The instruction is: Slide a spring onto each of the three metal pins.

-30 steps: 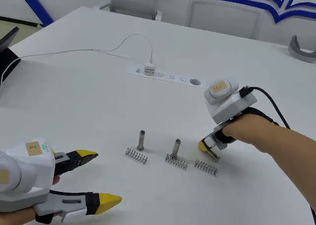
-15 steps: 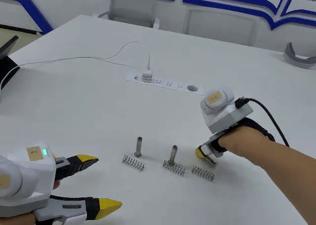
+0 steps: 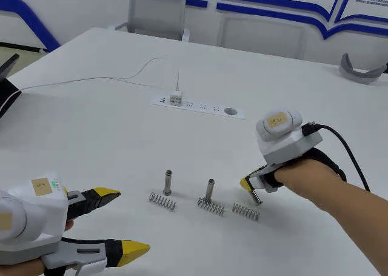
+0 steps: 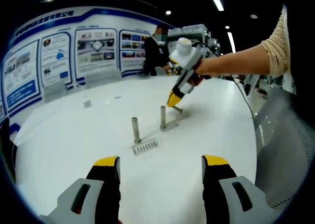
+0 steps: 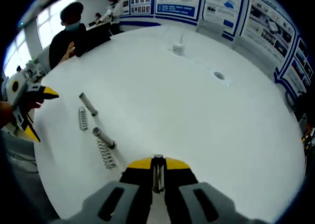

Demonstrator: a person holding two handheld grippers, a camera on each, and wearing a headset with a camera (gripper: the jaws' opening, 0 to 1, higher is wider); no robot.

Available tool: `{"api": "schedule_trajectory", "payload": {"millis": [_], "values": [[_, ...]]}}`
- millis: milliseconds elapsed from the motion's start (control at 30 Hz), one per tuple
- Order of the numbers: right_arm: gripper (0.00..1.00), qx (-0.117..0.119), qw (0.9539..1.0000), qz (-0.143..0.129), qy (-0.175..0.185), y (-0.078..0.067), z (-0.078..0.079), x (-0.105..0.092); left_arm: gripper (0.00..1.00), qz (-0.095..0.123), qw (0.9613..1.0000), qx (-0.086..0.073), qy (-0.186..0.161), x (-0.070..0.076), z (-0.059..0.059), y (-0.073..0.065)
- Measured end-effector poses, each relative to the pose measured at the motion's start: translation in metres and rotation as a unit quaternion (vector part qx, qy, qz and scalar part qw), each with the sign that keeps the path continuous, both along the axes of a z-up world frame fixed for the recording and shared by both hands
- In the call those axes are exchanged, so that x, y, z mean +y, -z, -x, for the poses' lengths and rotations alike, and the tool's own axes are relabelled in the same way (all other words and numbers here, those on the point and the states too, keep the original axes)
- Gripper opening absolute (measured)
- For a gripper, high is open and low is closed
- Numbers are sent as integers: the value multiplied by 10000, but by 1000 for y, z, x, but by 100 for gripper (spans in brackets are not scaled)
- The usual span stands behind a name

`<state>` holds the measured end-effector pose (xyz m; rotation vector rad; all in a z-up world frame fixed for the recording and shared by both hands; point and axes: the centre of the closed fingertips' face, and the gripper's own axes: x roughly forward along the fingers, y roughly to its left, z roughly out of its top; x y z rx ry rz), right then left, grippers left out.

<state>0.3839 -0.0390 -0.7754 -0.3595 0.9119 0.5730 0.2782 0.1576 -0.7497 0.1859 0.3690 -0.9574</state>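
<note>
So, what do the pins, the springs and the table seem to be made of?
Pins: metal, likely steel; grey with a dull sheen.
Springs: thin bare metal wire, coiled, silvery with small glints.
Table: smooth white top, faintly glossy; it could be laminate or painted board, and the look leaves that open.

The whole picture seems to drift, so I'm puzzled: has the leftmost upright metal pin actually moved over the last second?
No. The leftmost pin stands right behind the leftmost spring as before, equally spaced from the middle pin; the view itself shifted.
</note>
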Motion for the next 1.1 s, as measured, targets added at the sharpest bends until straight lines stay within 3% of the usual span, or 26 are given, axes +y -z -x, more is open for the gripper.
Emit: {"api": "schedule_trajectory", "payload": {"millis": [633, 1100], "values": [[9, -335, 9978, -477, 305, -15, 24, -15, 69, -43, 9999, -88, 77, -5, 2, -7], [9, -394, 9960, -683, 416, -16, 32, -20, 69, -52, 9998, -128, 127, -10, 3, -11]]}}
